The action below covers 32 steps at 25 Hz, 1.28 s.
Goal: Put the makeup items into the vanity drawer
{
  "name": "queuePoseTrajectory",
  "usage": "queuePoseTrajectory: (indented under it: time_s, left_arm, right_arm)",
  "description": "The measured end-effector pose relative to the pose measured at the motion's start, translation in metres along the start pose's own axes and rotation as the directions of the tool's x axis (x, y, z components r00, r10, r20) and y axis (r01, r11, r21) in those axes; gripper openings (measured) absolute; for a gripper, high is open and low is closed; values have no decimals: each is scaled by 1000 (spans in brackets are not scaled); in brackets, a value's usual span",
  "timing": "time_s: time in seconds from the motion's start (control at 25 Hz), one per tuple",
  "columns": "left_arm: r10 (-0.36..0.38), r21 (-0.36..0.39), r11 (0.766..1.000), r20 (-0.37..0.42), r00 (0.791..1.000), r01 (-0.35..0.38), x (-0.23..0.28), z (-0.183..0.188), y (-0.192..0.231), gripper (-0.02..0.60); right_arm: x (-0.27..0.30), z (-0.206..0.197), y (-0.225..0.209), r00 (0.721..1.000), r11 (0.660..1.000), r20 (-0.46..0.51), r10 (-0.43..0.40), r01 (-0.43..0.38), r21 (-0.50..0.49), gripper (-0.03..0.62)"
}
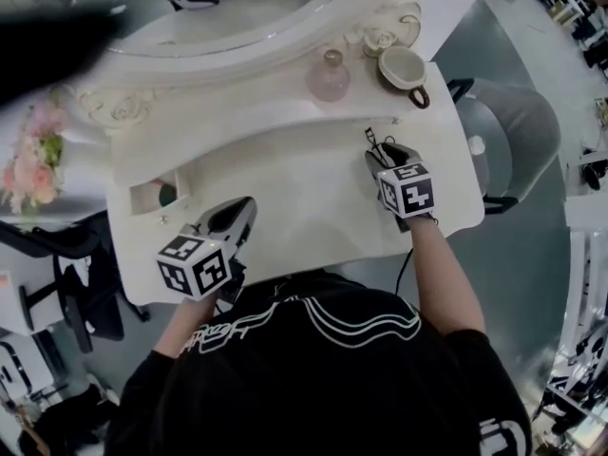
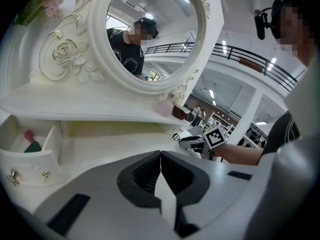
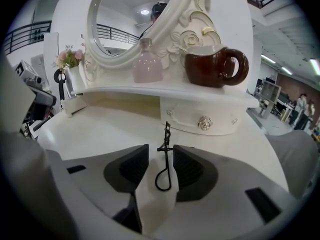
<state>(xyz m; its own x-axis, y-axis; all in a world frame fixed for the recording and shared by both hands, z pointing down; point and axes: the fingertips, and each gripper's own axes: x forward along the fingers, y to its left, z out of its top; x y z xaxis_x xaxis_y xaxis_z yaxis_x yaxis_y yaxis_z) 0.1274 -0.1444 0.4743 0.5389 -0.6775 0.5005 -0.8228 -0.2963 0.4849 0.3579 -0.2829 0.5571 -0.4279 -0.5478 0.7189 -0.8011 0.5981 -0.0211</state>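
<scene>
A black eyelash curler [image 3: 164, 160] lies on the white vanity top [image 1: 294, 188], its clamp end toward the closed right drawer [image 3: 202, 122]. My right gripper [image 3: 161, 151] straddles it, a jaw on each side; the pads stand a little apart from the curler, so the gripper is open. In the head view the curler [image 1: 372, 142] pokes out ahead of the right gripper [image 1: 382, 162]. The small left drawer [image 1: 150, 199] stands open, with a dark green item with a red tip [image 2: 31, 144] inside. My left gripper [image 1: 244, 209] hovers at the front left, shut and empty [image 2: 160, 155].
A pink glass bottle [image 1: 329, 77] and a brown-and-white cup [image 1: 405, 69] stand on the upper shelf below the oval mirror [image 1: 237, 8]. Pink flowers [image 1: 33, 155] are at the far left. A grey chair [image 1: 513, 131] stands to the right of the vanity.
</scene>
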Motion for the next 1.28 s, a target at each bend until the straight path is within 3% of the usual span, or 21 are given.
queuePoseTrajectory:
  time_s: [0.56, 1.0, 1.28]
  left_arm:
    - [6, -21, 1000, 13, 1000, -5, 14, 3, 9, 23]
    - [-13, -25, 1000, 28, 1000, 14, 15, 10, 14, 23]
    - [-11, -21, 1000, 54, 998, 12, -5, 18, 25, 23]
  right_arm:
    - [7, -4, -4, 998, 996, -46, -44, 41, -79, 100]
    - [6, 0, -2, 997, 996, -60, -39, 34, -81, 78]
    - [-6, 16, 26, 1000, 998, -25, 0, -1, -66, 75]
